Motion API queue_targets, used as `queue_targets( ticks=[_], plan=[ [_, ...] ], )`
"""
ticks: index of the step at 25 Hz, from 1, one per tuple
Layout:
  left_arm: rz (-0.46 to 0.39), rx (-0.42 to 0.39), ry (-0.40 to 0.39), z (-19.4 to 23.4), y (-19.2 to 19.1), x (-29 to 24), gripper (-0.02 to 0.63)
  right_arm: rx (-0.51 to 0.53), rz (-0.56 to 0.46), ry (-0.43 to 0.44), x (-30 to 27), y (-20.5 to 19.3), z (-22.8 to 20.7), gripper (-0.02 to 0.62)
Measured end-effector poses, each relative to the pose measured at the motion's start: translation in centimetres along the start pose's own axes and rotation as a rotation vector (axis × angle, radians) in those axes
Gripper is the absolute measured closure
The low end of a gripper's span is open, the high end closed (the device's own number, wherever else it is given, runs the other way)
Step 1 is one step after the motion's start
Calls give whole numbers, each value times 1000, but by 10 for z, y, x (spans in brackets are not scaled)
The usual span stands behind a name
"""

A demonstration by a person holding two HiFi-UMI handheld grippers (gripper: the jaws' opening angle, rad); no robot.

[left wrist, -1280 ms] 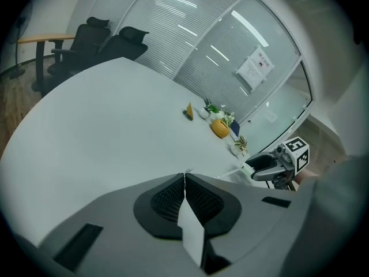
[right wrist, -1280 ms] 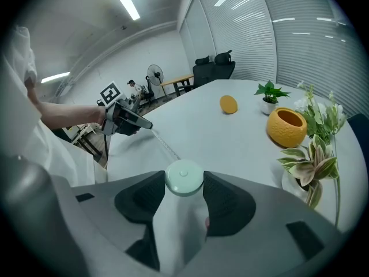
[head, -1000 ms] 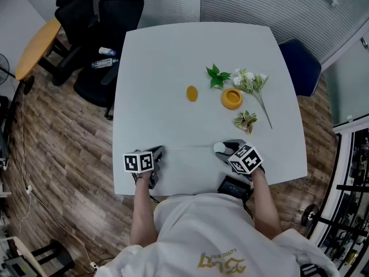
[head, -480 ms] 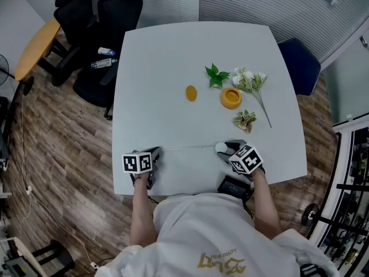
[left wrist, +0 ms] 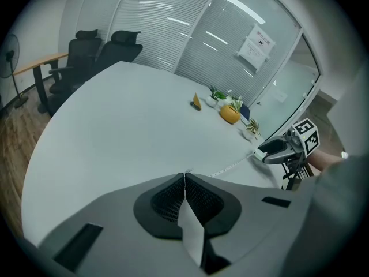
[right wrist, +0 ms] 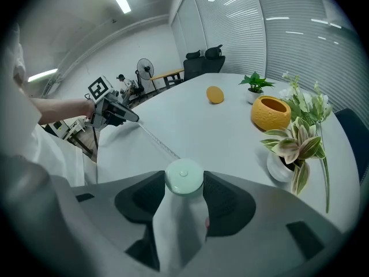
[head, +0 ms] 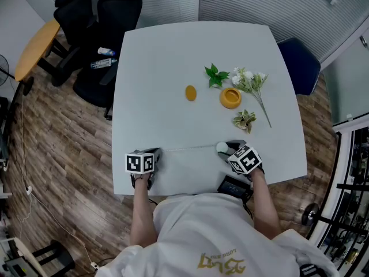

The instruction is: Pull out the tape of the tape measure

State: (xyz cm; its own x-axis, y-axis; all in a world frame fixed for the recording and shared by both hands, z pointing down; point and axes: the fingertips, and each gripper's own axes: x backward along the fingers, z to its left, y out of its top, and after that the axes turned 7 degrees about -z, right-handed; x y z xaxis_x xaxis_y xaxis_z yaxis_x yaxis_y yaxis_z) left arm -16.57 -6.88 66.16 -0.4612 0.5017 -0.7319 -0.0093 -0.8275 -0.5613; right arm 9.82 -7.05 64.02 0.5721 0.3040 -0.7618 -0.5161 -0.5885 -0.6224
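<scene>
Because the left gripper (left wrist: pixel 184 178) had its jaws pressed fully together on only the thin end of the tape (head: pixel 187 148), that end could have slid free under more pull and whipped back toward the case. The tape lay stretched along the near edge of the tabletop (head: pixel 173 56), between the two grippers. At its right end, the right gripper (head: pixel 226 149) held its jaws wide around the round, pale case (right wrist: pixel 184 176). Smooth and curved, the case might have twisted or popped out if the pull went off line.

The tabletop was white and square. Left of it stood black chairs (head: pixel 109 16) on a wood floor (head: pixel 63 149). Further back on the tabletop sat an orange oval (head: pixel 191 93), a green sprig (head: pixel 215 75), a yellow pot (head: pixel 230 98), white flowers (head: pixel 249 81) and a small plant (head: pixel 245 120), all well apart from the tape. Blinds (head: pixel 259 2) ran behind, with a blue chair (head: pixel 300 62) at right.
</scene>
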Motion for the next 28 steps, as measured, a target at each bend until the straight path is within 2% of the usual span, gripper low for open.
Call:
queue_targets(
  ticks=[14, 28],
  plan=[
    [82, -114, 70, 2, -7, 0, 596, 15, 68, -83, -2, -12, -8, 371],
    [101, -115, 103, 14, -16, 9, 595, -17, 89, -130, 6, -23, -18, 371]
  ],
)
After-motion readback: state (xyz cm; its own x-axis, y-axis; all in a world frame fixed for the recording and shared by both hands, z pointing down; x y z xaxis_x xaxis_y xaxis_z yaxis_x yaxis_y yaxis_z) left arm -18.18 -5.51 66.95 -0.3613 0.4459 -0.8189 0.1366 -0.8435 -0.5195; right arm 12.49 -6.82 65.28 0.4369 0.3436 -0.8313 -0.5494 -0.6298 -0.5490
